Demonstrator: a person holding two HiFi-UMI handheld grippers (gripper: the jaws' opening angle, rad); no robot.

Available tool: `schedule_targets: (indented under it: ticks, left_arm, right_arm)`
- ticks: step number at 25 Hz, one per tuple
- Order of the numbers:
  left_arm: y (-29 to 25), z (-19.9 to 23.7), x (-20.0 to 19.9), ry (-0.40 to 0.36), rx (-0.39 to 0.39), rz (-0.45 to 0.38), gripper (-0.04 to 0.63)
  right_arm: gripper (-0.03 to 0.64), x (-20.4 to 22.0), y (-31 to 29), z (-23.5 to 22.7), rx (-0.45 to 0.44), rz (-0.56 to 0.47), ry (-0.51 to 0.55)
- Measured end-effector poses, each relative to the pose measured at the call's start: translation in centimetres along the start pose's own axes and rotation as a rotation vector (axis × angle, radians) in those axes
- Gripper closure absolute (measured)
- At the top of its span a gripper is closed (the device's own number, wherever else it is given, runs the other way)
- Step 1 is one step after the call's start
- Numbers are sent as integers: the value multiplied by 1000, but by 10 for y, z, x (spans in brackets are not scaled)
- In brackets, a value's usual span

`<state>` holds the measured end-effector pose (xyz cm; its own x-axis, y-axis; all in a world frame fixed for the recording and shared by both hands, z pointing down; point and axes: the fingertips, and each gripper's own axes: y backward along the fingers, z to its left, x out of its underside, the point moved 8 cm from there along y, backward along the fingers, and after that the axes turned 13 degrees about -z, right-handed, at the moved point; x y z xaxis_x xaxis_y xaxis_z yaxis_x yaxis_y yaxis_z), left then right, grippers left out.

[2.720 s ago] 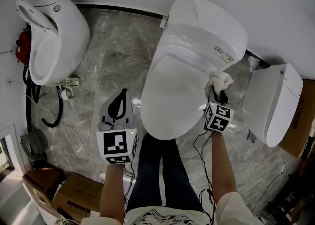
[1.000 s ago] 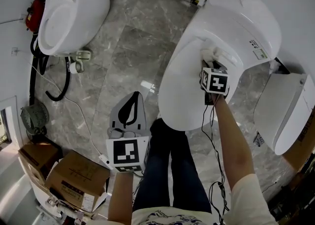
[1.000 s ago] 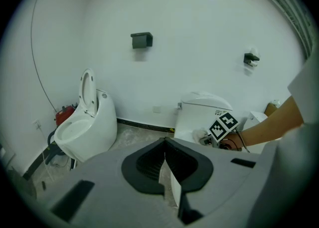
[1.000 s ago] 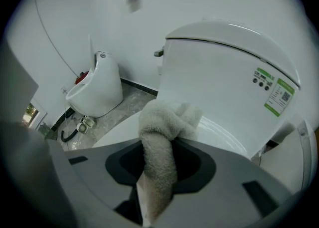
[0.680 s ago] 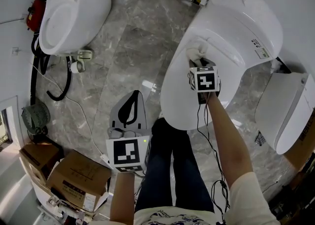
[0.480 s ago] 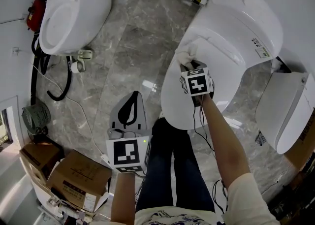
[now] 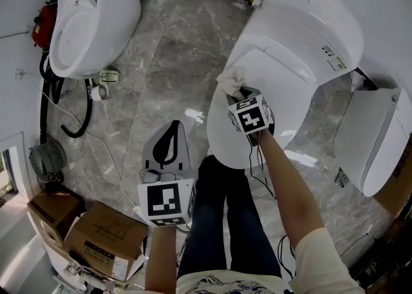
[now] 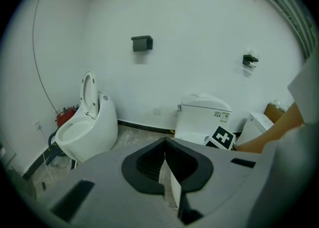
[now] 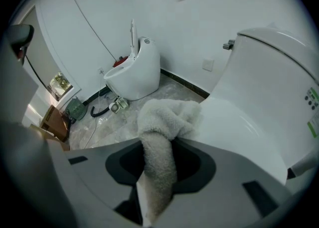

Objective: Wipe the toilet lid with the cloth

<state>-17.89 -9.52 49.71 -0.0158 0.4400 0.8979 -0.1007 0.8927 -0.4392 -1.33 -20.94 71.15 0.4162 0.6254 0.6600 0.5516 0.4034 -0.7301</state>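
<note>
Pinching the cloth (image 9: 167,117) between its jaws, the right gripper (image 9: 158,182) held the bunched, fleecy wad against the toilet lid (image 7: 290,103), at the lid's left edge near the hinge end. The cloth looked soft, light and limp, likely to fold and drag rather than slide flat. A grip on a gathered fold, as here, seemed right, leaving a loose pad ahead of the jaws to meet the glossy, probably slippery lid. The left gripper (image 8: 165,164) hung over the floor (image 7: 161,61), well apart from the lid, its jaws pressed together on nothing.
</note>
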Motion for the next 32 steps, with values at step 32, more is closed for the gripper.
schedule_targets:
  ticks: [32]
  left_arm:
    - [2,-75,-13,-68,152,-30,588]
  right_arm:
    - [494,106,117,-83,260,19,-166]
